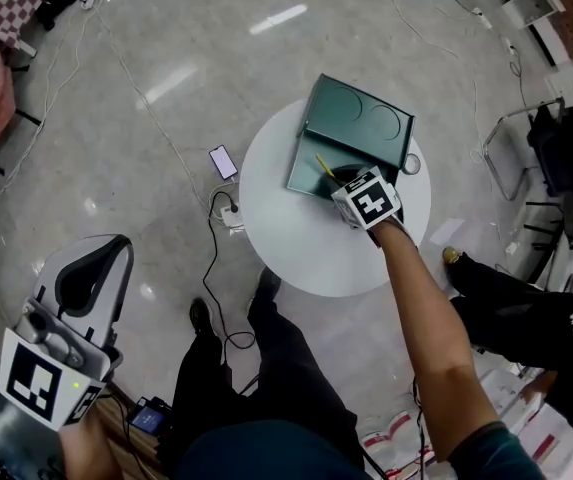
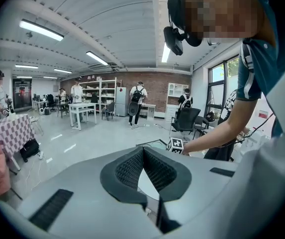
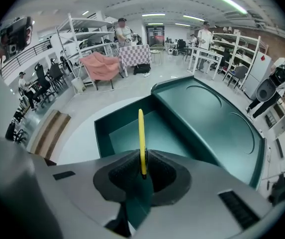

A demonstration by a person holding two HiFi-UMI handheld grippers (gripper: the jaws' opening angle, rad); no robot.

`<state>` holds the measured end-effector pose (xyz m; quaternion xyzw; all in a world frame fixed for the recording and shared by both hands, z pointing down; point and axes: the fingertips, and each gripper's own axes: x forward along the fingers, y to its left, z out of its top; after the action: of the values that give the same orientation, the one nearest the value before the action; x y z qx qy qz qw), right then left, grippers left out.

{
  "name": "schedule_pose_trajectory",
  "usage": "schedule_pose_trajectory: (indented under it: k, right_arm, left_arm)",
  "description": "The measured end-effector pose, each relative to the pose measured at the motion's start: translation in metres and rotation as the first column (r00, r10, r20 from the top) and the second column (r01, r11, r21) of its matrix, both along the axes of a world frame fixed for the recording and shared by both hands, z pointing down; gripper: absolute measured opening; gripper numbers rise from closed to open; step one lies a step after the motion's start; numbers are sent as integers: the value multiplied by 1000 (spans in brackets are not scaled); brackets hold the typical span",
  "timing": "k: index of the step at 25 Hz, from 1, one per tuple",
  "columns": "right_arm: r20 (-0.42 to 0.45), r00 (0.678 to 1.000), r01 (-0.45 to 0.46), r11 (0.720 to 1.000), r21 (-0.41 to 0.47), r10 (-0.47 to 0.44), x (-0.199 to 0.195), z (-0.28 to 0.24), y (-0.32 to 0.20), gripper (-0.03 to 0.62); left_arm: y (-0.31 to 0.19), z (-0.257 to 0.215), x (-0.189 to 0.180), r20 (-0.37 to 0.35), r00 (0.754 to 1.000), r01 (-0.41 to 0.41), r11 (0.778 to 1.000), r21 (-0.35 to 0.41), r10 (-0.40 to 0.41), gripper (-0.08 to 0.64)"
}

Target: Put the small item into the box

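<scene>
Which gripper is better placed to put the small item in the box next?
Right. The right gripper is shut on the yellow stick, right over the open green box. The left gripper is shut, empty, and well off the white table.

Green box on round table

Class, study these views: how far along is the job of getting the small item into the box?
Done: the green box lies open on the white table and the yellow stick is picked up. In hand: the right gripper clamps the stick in its jaws over the open compartment. Left: lower and release it inside. The left gripper, jaws together and empty, is away from the table.
</scene>
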<state>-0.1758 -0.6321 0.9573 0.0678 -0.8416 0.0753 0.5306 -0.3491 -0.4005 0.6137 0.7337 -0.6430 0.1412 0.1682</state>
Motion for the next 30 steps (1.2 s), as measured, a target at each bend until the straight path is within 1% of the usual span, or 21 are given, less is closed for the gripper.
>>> schedule_pose_trajectory:
  k: [3, 8, 14, 16, 19, 23, 26, 30]
  right_arm:
    - [-31, 999, 15, 1000, 10, -15, -2, 8, 4, 67]
    - [-56, 998, 24, 1000, 21, -23, 2, 18, 10, 67]
    - [-72, 997, 35, 999, 23, -33, -2, 0, 16, 69]
    - [-68, 997, 30, 999, 32, -27, -2, -8, 17, 84]
    - [-64, 998, 20, 999, 49, -17, -2, -26, 20, 94]
    - [-34, 999, -4, 997, 80, 7, -1, -58, 24, 97]
    - [-19, 999, -24, 994, 104, 27, 1, -90, 32, 95]
    - [35, 997, -68, 987, 147, 64, -2, -141, 44, 95]
  left_arm:
    - [7, 0, -4, 1, 1000, 4, 1000, -3, -4, 18]
    - [17, 0, -1, 9, 1000, 7, 1000, 1, -7, 18]
    - [28, -24, -4, 16, 1000, 5, 1000, 10, -5, 18]
    - [33, -31, -5, 18, 1000, 4, 1000, 17, -5, 18]
    - [41, -44, -4, 22, 1000, 1, 1000, 27, -2, 18]
    - [51, -65, 0, 28, 1000, -9, 999, 46, 8, 18]
    - [63, -83, -1, 36, 999, -19, 998, 66, 17, 18]
    - [84, -111, -3, 44, 999, -31, 995, 95, 27, 18]
